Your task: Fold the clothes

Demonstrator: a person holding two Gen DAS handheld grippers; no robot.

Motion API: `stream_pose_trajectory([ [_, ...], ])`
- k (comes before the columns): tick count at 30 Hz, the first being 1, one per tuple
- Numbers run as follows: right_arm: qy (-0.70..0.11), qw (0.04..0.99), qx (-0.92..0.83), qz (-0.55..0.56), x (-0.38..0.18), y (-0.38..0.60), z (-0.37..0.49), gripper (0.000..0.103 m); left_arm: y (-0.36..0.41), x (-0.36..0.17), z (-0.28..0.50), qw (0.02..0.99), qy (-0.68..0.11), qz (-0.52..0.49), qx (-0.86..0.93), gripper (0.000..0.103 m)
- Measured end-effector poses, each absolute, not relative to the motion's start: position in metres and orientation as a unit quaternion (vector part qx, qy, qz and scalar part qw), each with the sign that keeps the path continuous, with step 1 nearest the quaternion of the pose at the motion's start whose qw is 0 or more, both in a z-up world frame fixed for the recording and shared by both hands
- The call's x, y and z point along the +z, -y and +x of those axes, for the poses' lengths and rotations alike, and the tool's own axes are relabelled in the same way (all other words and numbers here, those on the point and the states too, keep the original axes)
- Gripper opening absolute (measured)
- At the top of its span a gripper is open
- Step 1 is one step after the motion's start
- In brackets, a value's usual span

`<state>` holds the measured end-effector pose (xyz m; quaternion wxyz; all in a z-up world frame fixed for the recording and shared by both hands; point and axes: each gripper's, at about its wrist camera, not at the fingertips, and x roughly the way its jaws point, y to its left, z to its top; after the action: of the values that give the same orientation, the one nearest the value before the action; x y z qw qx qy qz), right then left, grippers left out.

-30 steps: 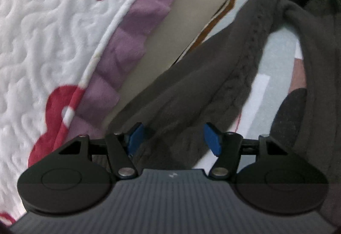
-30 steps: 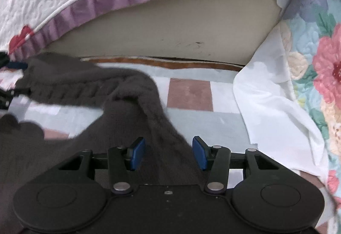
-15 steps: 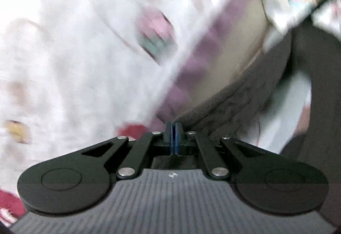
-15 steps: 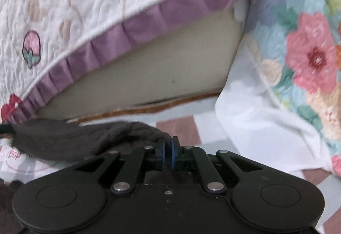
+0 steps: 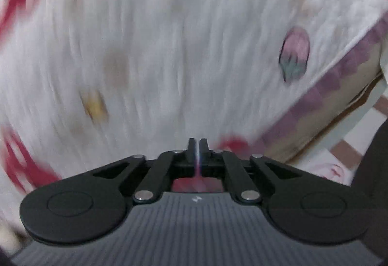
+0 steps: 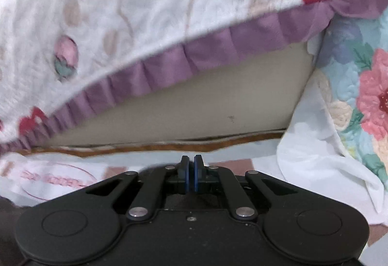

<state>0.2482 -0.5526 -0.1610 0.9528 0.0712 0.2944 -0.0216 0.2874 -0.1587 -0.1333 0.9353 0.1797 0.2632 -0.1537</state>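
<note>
The left wrist view is badly smeared and filled almost wholly by a white quilt [image 5: 169, 35] with red and pink patches; the right wrist view is sharper and alone shows the beige base [image 6: 194, 115] under the quilt's purple frill [image 6: 194, 52], a floral cover [image 6: 363, 86] at the right edge and a white cloth [image 6: 322, 144] draped below it. The left gripper [image 5: 197, 144] has its fingers drawn together to a thin slit; nothing can be made out between them, though a dark garment [image 5: 373, 169] fills the right edge of that view, over the checked sheet [image 5: 363, 130]. The right gripper [image 6: 189, 164] is pinched narrow as well, with dark fabric [image 6: 191, 201] bunched just behind its blue pads [image 6: 197, 178], apparently caught there; more of the same dark cloth shows at the lower left corner. Too little of the garment shows to tell its long axis or which way it points. The sheet lies between the grippers and the beige base, bearing a pink printed oval [image 6: 55, 178] near its left edge
</note>
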Motion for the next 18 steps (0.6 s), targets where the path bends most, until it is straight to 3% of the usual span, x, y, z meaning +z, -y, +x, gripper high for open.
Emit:
stream_pose_trajectory([
  [3,-0.327,0.942,-0.050,0.056,-0.174,0.561,0.258,0.002,0.143,-0.164,0.280,0.915,-0.328,0.092,-0.215,0.016],
  [8,-0.347,0.936,0.003,0.065,-0.171,0.579,0.230,0.013,0.152,-0.200,0.210,0.888,-0.339,0.105,-0.292,0.033],
  [10,-0.350,0.933,0.024,0.073,-0.171,0.585,0.213,0.036,0.157,-0.211,0.181,0.877,-0.340,0.106,-0.322,0.042],
  [11,-0.353,0.932,0.032,0.079,-0.171,0.589,0.205,0.041,0.159,-0.217,0.166,0.872,-0.341,0.106,-0.336,0.043],
  [14,-0.370,0.923,0.029,0.102,-0.178,0.598,0.188,0.043,0.169,-0.233,0.137,0.856,-0.344,0.120,-0.367,0.048],
  [17,-0.390,0.914,0.021,0.108,-0.187,0.597,0.182,0.044,0.179,-0.244,0.119,0.824,-0.345,0.148,-0.424,0.059],
  [18,-0.394,0.912,0.018,0.111,-0.190,0.596,0.180,0.049,0.183,-0.248,0.117,0.821,-0.350,0.157,-0.422,0.061],
])
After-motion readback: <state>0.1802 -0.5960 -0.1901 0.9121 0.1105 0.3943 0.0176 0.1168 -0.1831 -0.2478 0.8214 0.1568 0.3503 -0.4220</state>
